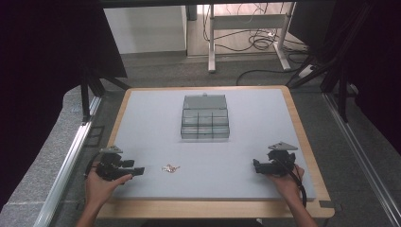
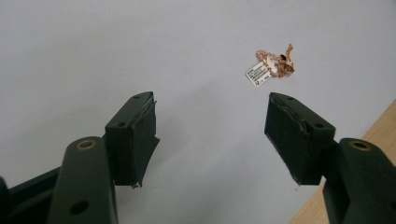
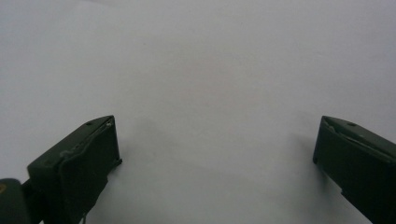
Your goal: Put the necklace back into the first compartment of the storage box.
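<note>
Here, two idle grippers flank a small chain near the surface's (image 1: 142, 113) front edge

Left gripper (image 2: 210, 135) wide, chain (image 2: 275, 63) just ahead; right gripper (image 3: 215, 158) wide, empty; clear compartment box (image 1: 205, 118) open toward the far edge.

Printed matter: one small white tag (image 2: 258, 73) attached to a copper-coloured chain (image 2: 278, 62), lying on the grey tabletop (image 2: 140, 46) near its front edge, left of centre. Tag carries several lines of dark print, too small and blurred to read. No other label, brand, number or sign legible anywhere.
</note>
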`<state>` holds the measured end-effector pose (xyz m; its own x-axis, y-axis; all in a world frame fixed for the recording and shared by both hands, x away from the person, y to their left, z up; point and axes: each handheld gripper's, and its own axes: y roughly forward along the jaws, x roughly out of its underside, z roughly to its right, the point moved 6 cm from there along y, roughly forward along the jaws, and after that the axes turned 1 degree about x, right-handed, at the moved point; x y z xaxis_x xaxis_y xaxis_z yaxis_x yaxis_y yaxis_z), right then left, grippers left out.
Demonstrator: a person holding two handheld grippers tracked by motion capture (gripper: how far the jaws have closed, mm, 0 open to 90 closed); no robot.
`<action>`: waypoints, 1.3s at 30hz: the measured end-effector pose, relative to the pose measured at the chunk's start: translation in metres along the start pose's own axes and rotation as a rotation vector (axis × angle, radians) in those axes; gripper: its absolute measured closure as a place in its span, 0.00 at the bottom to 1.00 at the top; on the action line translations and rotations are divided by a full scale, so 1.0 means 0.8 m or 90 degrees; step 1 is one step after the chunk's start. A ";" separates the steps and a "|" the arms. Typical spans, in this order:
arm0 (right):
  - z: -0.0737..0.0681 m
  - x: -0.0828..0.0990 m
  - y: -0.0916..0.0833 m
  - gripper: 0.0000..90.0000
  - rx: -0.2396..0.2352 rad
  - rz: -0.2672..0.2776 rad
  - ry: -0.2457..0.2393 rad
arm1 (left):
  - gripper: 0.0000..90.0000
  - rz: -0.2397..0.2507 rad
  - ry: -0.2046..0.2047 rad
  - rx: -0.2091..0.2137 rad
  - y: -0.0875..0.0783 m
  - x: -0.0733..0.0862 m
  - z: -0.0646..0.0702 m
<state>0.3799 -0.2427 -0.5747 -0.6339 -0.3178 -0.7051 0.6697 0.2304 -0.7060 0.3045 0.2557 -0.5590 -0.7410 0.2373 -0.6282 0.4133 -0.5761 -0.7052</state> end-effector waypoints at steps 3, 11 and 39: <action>0.000 0.001 -0.002 0.02 -0.002 0.002 0.000 | 0.38 0.009 -0.004 -0.003 -0.003 0.000 0.002; -0.001 0.002 -0.003 0.04 -0.002 0.005 -0.007 | 0.37 0.031 0.002 -0.023 -0.008 0.003 0.000; -0.003 0.003 -0.005 0.06 -0.004 0.010 -0.008 | 0.45 0.049 0.030 -0.051 -0.019 0.001 -0.001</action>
<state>0.3749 -0.2423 -0.5736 -0.6186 -0.3255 -0.7151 0.6768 0.2415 -0.6954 0.2980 0.2655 -0.5494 -0.6808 0.2327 -0.6945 0.5101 -0.5298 -0.6776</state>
